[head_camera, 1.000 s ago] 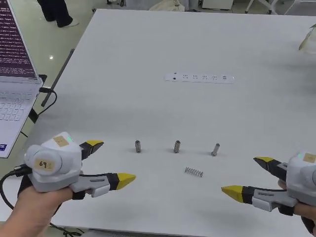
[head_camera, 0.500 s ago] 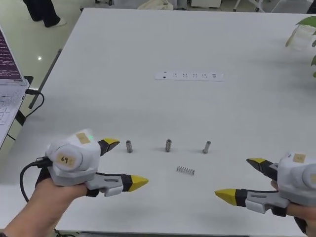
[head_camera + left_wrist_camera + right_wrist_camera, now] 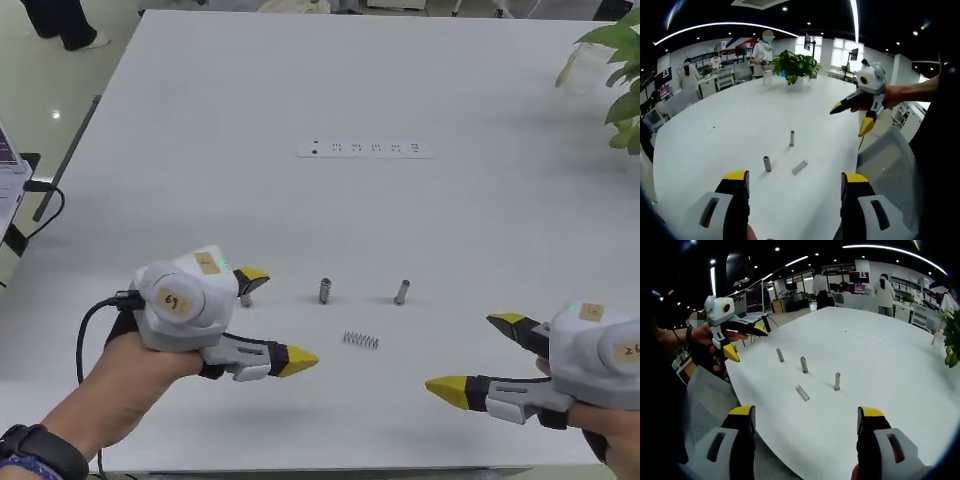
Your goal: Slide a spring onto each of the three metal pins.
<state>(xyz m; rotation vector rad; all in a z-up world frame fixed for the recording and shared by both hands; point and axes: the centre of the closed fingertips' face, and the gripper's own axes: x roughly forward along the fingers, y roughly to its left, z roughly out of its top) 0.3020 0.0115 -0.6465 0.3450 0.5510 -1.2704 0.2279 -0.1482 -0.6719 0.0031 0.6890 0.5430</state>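
We read "69" on the round white plastic housing of the left gripper (image 3: 290, 317), left of the small loose steel coil spring (image 3: 361, 340).

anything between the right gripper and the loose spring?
Nothing. In the head view the stretch from the right gripper to the loose spring is bare white table; the right gripper view agrees.

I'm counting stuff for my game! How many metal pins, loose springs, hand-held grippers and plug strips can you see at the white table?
Metal pins: 3
Loose spring: 1
Hand-held grippers, left and right: 2
Power strip: 1
Total: 7
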